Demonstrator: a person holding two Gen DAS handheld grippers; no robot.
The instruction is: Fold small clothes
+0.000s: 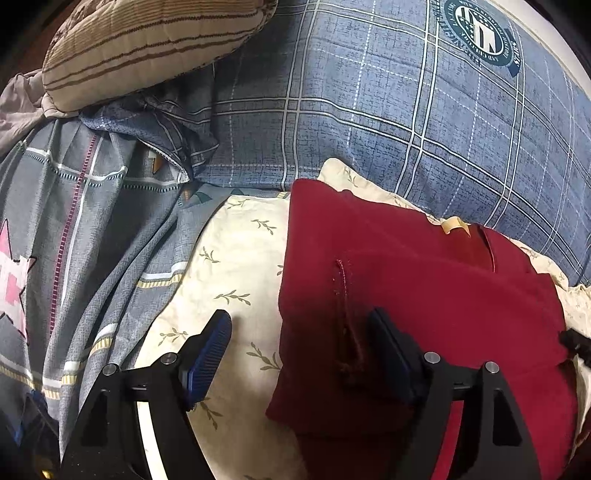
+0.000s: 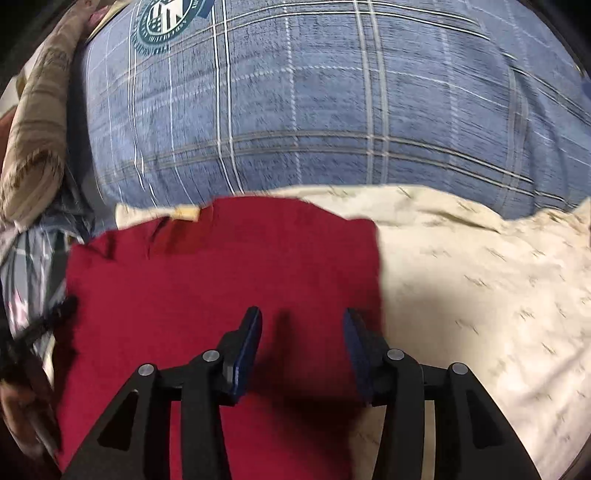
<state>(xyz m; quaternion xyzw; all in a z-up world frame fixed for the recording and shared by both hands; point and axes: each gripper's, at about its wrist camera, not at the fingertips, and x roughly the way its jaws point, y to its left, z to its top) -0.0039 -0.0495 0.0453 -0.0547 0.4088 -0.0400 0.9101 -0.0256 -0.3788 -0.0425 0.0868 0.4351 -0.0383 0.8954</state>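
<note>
A dark red garment [image 1: 424, 295] lies folded on a cream leaf-print cloth [image 1: 236, 254]; a cream label [image 1: 452, 224] shows at its far edge. My left gripper [image 1: 301, 332] is open over the garment's left edge, one finger above the cream cloth, the other above the red fabric. In the right wrist view the red garment [image 2: 221, 266] fills the lower left. My right gripper [image 2: 303, 325] is open just above its right part, holding nothing. This view is blurred.
A blue plaid quilt [image 1: 369, 103] with a round emblem [image 1: 480, 33] lies behind the garment. A grey patterned sheet [image 1: 81, 206] is bunched at the left, and a tan striped pillow [image 1: 147, 40] sits at the far left. The cream cloth [image 2: 480, 277] extends to the right.
</note>
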